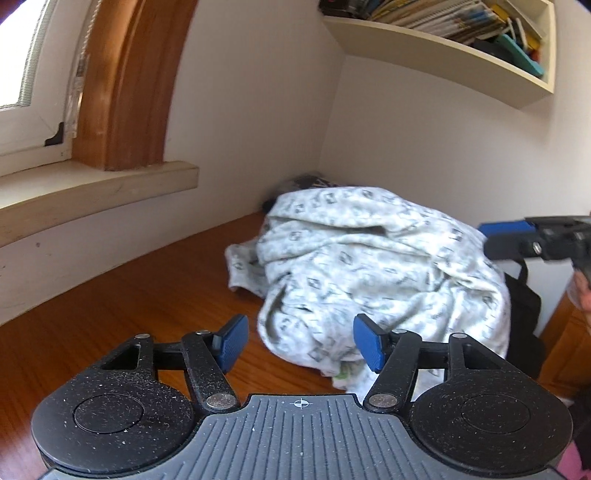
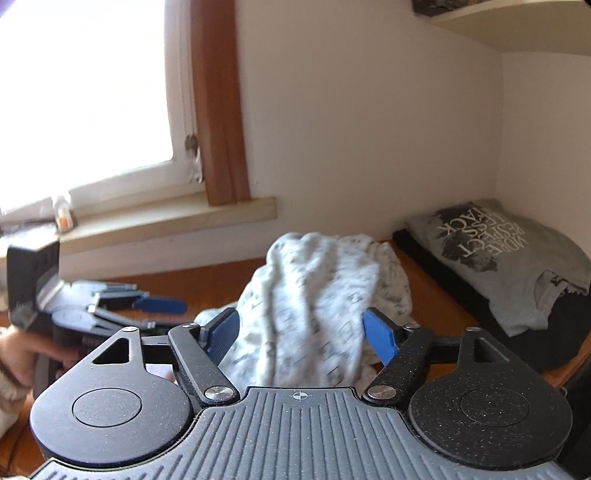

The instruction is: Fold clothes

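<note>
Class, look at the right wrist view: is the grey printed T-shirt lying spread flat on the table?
No: the grey printed T-shirt lies folded on a dark stack.

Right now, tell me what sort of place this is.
Probably a bedroom or study at home: a wooden desk in a corner under a window sill, a wall shelf of books, and a crumpled patterned garment waiting for folding.

Only one text can be read. On the grey T-shirt (image 2: 506,258), which is seen lying on a dark pile at the right in the right wrist view, white capital letters are printed upside down to the camera: "MORE RESPECT LESS ATTACK". The last word is partly blurred. The book spines (image 1: 461,18) on the shelf cannot be read.
</note>
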The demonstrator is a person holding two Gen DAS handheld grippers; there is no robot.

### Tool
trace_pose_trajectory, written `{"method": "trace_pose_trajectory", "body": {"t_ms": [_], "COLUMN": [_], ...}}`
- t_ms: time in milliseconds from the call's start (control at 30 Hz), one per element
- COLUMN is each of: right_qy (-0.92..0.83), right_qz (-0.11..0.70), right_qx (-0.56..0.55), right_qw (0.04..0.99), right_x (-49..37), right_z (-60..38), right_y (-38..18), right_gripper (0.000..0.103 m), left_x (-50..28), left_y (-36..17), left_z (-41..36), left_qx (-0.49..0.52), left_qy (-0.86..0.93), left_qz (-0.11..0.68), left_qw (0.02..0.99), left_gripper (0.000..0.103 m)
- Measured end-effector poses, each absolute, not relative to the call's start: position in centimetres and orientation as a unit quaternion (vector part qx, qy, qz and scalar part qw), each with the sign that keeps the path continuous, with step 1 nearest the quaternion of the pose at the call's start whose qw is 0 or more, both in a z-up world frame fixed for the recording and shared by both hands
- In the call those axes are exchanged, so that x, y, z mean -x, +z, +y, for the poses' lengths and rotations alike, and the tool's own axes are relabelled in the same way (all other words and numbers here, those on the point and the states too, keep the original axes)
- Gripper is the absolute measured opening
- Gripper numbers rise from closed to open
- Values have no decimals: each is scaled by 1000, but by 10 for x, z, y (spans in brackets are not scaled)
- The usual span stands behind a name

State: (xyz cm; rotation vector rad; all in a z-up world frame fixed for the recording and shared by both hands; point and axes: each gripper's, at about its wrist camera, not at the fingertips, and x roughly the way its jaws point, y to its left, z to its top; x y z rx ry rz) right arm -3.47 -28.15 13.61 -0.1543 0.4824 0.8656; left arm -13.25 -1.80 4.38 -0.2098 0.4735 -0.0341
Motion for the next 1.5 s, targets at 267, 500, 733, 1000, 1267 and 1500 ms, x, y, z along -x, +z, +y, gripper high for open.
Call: {"method": "trace_pose_trajectory", "body": {"t_ms": [267,500,733,1000,1267,1500], "right_qy": [414,407,423,373,365,396], "right_qz": [228,254,192,139,217,205], "right_qx": [124,164,161,170,127,82], "right_qw": [873,862,871,902,896,891], "right_x": [52,44,23,-75,-105,-78], "right_z": [-268,-266,-255,-194,-234,-293], "right_y": [127,100,131,172,120,116], "right_gripper": [74,75,24,36,59,70], "left_x": [133,129,129,132,127,128], "left_y": [43,39,39,43,31,34], "left_z": [-9,-5,-4,6,8,-15], "left_qx": [111,113,113,114,108,83], "left_qy": [-5,-5,-2,10,19,3], "left_qz": [234,238,230,219,232,227], "left_qw": [966,965,967,969,967,970], "left_gripper": [72,74,75,76,76,76]}}
